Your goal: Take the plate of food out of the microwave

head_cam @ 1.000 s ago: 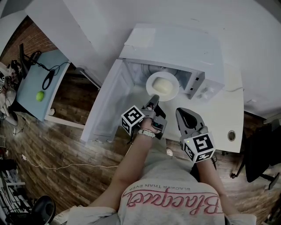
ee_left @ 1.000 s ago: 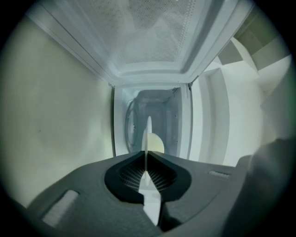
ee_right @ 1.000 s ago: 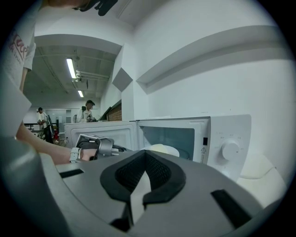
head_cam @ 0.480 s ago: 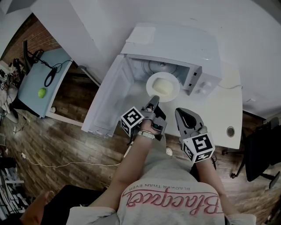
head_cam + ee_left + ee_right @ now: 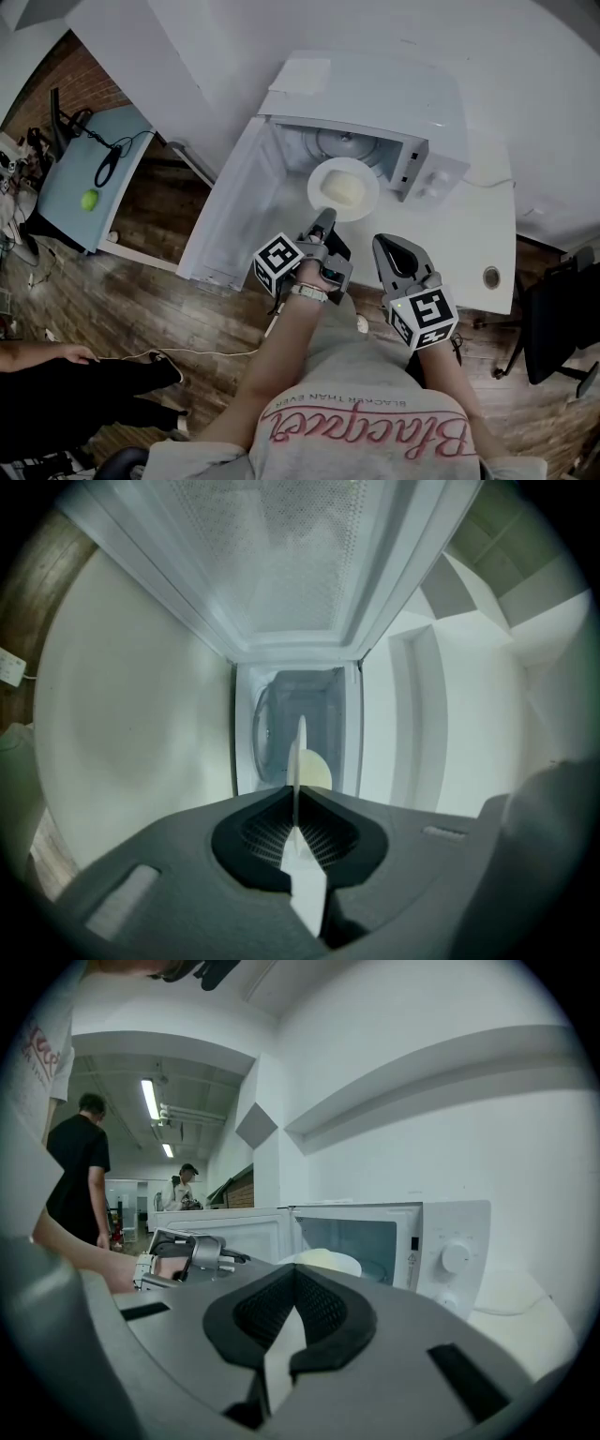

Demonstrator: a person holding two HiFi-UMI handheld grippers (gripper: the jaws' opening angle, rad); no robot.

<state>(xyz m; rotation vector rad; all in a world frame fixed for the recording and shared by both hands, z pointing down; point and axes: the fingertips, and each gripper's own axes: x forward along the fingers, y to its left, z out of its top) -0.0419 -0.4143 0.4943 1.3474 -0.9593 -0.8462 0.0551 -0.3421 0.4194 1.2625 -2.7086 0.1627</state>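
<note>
left gripper (image 5: 324,218) is clamped on the near rim of the plate (image 5: 367,193) — its own view shows the jaws nearly together, with the thin rim edge-on between the pads. The plate carries a pale yellow lump of food (image 5: 343,187) and sits at the mouth of the microwave (image 5: 375,94), in front of the turntable (image 5: 345,143). Can't tell whether it rests on anything or is held clear. The microwave door (image 5: 234,211) is swung wide to the left. right gripper (image 5: 388,247) hangs just right of the left one and apart from the plate. Its jaws are pressed together with nothing between them, pointing toward the microwave front. The microwave stands on a white desk (image 5: 478,244). Further left, a blue table (image 5: 66,187) has a green ball (image 5: 89,200) on it — and a person in dark clothes (image 5: 56,394) shows at the lower left edge, over the wood floor (image 5: 141,309).
</note>
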